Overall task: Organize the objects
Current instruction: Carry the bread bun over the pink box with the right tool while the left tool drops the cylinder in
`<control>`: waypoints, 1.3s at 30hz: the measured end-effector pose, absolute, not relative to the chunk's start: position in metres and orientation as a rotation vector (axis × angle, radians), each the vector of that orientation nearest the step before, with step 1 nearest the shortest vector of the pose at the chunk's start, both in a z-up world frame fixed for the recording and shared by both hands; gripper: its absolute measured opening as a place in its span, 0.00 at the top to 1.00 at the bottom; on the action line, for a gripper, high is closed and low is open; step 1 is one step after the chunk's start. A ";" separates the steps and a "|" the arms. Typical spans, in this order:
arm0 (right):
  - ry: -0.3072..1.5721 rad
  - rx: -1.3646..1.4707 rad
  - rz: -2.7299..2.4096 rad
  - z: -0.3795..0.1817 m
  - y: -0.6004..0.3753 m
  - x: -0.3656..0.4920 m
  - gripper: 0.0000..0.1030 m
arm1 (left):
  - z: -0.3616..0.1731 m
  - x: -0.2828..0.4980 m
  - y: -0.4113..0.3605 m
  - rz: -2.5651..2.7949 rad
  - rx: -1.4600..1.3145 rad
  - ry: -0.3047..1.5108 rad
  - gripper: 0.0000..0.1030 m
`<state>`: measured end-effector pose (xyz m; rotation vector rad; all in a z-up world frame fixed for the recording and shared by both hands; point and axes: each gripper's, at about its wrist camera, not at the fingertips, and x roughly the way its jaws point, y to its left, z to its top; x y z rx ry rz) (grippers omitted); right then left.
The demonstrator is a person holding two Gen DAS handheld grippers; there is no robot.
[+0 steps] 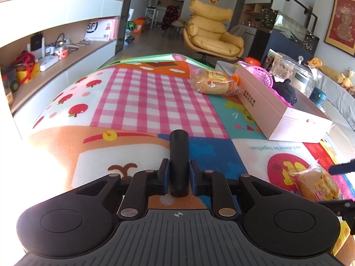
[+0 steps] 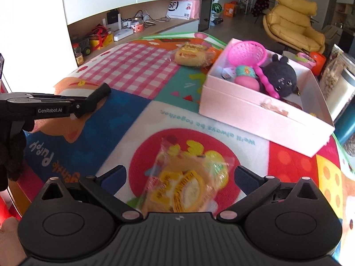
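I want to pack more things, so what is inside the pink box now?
The pink box holds a pink net scoop, a dark plush toy and a rattle. The floor under them is covered.

Left wrist view: low over the play mat, facing the far yellow armchair. Right wrist view: higher, tilted steeply down, close above a wrapped bun. Both share the mat, the pink box and the shelves.

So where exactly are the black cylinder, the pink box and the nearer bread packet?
black cylinder (image 1: 178, 155): left wrist view, middle of its side, above the pads.
pink box (image 2: 248, 115): right wrist view, its near outer wall.
nearer bread packet (image 2: 188, 188): right wrist view, the yellow label on its wrapper.
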<state>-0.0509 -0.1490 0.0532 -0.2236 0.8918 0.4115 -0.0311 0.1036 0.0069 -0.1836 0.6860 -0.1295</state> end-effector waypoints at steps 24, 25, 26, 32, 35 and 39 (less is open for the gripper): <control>0.857 -0.164 0.409 0.046 -0.150 -0.051 0.43 | 0.018 -0.017 0.068 -0.065 0.035 0.776 0.79; 0.848 -0.163 0.406 0.046 -0.153 -0.053 0.43 | 0.018 -0.017 0.064 -0.067 0.043 0.776 0.79; 0.839 -0.160 0.404 0.046 -0.158 -0.054 0.44 | 0.018 -0.019 0.061 -0.085 0.040 0.779 0.79; 0.790 -0.073 0.386 0.056 -0.201 -0.059 0.46 | 0.043 -0.016 0.033 -0.269 -0.106 0.775 0.80; 0.744 -0.034 0.366 0.066 -0.221 -0.059 0.46 | 0.083 0.005 0.001 -0.326 -0.083 0.669 0.80; 0.684 -0.001 0.332 0.077 -0.239 -0.057 0.46 | 0.115 0.051 -0.041 -0.392 -0.119 0.562 0.79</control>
